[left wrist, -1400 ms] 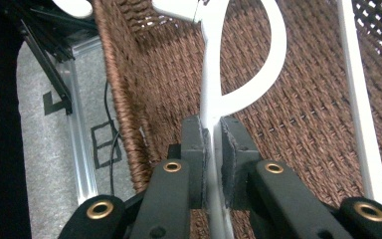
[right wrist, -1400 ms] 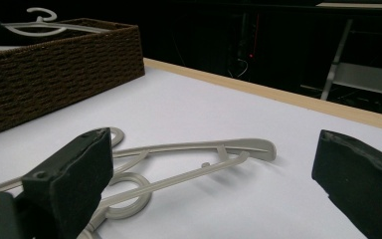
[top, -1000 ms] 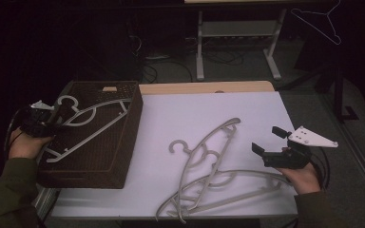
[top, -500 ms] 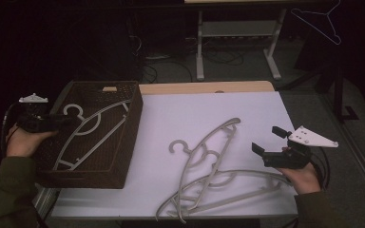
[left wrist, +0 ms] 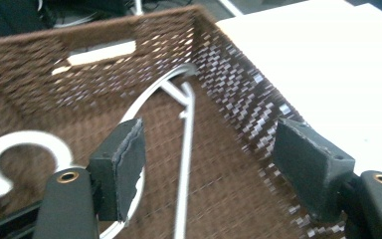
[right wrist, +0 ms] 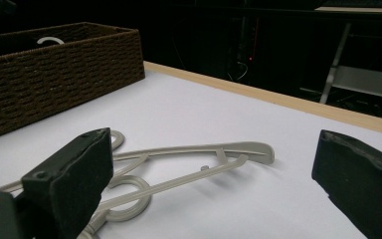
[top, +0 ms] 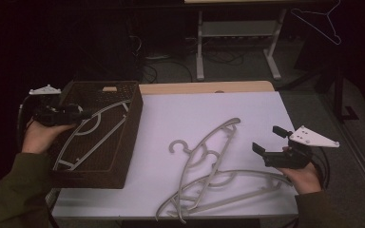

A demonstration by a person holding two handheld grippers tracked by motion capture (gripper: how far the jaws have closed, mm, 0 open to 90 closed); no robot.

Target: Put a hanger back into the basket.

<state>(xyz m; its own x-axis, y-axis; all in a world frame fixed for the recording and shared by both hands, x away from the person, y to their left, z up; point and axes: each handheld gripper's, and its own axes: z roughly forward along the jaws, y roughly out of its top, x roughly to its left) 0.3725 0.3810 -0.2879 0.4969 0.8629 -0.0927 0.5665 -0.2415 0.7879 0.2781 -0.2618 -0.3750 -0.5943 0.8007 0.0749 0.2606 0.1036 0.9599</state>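
We see white tabletop (top: 171,118) mid-frame. Brown basket (top: 123,156) at left already holds one white hanger (top: 92,128). Grey hangers (top: 209,161) piled lower centre, we judge awaiting transfer. Left tool (top: 83,114) above basket, jaws apart, empty. Right tool (top: 269,145) beside pile, jaws apart, ready.

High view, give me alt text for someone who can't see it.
A person's left tool hovers open over a brown woven basket holding one white hanger. On the white table, grey hangers lie in a loose pile, with the open right tool beside them.
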